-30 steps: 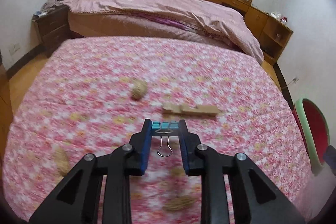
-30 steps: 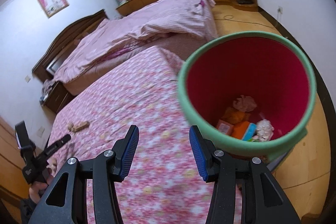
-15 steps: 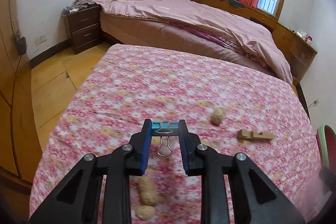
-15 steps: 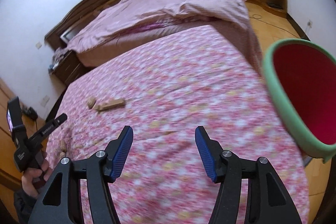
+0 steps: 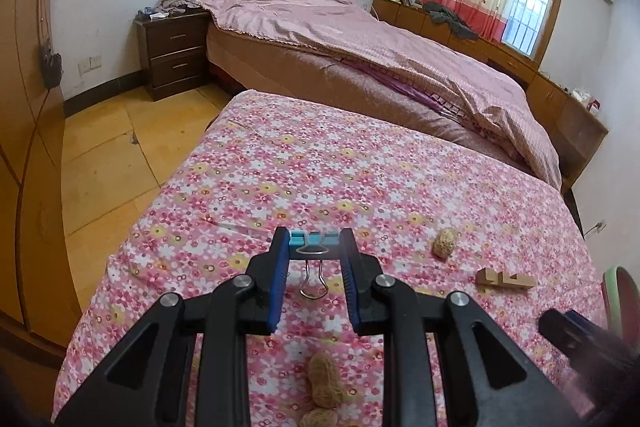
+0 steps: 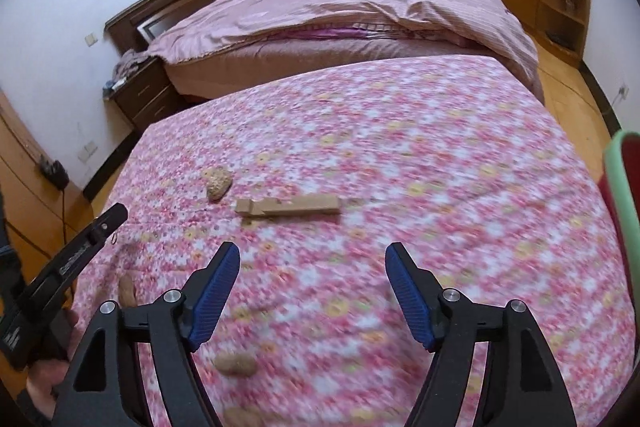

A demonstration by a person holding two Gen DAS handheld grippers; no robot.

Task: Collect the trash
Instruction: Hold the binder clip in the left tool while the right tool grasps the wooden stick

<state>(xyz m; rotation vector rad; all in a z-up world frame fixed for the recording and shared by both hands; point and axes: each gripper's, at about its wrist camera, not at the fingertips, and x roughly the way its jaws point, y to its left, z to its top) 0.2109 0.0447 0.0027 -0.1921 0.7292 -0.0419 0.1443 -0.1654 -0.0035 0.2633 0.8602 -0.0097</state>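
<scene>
My left gripper (image 5: 314, 241) is shut on a blue binder clip (image 5: 313, 239) whose wire handle hangs down, held above the floral cloth (image 5: 320, 179). A peanut (image 5: 325, 381) lies under it, a walnut (image 5: 445, 243) and a notched wooden piece (image 5: 505, 278) lie to the right. My right gripper (image 6: 312, 259) is open and empty above the cloth; the wooden piece (image 6: 290, 207) and walnut (image 6: 218, 182) lie ahead of it, peanuts (image 6: 235, 365) below its left finger. The green-rimmed red bin (image 6: 624, 195) is at the right edge.
The left gripper (image 6: 76, 251) shows at the left of the right wrist view, with a peanut (image 6: 127, 290) beside it. A bed with a pink quilt (image 5: 380, 39) lies beyond the cloth. A nightstand (image 5: 172, 51) and wooden floor (image 5: 104, 155) are at the left.
The right gripper has swung left, away from the bin and over the cloth, and its jaws have widened. The left gripper, still holding the clip, has moved back and left.
</scene>
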